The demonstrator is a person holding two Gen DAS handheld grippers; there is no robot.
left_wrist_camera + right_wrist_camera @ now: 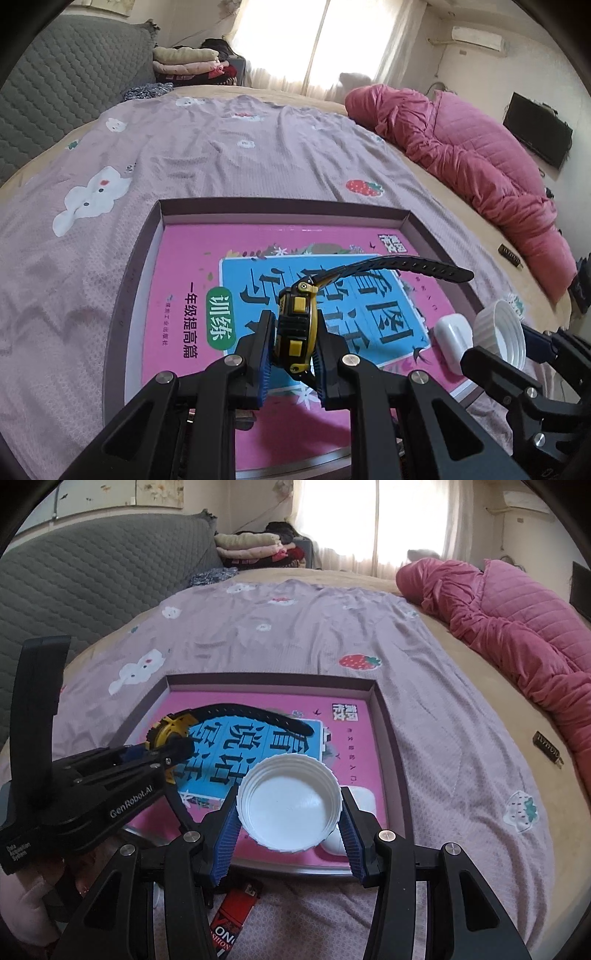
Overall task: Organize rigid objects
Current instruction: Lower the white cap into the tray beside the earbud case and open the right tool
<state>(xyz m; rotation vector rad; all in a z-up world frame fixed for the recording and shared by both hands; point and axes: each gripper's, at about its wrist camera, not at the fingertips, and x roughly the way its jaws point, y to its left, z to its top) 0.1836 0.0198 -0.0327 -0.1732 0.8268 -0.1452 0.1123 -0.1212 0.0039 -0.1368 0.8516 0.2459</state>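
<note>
My left gripper point(295, 347) is shut on a yellow and black wristwatch point(297, 317), whose black strap point(406, 264) sticks out to the upper right. It hangs over a shallow dark-rimmed box point(284, 206) that holds a pink and blue book point(177, 266). My right gripper point(290, 797) is shut on a white ribbed lid point(290, 812), hollow side facing the camera, above the box's point(273, 679) near right corner. In the right wrist view the left gripper point(181, 746) and the watch point(170, 731) are at the left. A white case point(452, 341) lies in the box, partly hidden by the lid.
The box sits on a lilac bedspread point(221, 147) printed with strawberries. A pink quilt point(461, 155) is bunched along the right side. A small dark object point(548, 753) lies on the bed at right, and a red and black packet point(236, 915) sits under my right gripper. A grey headboard point(92, 579) stands at left.
</note>
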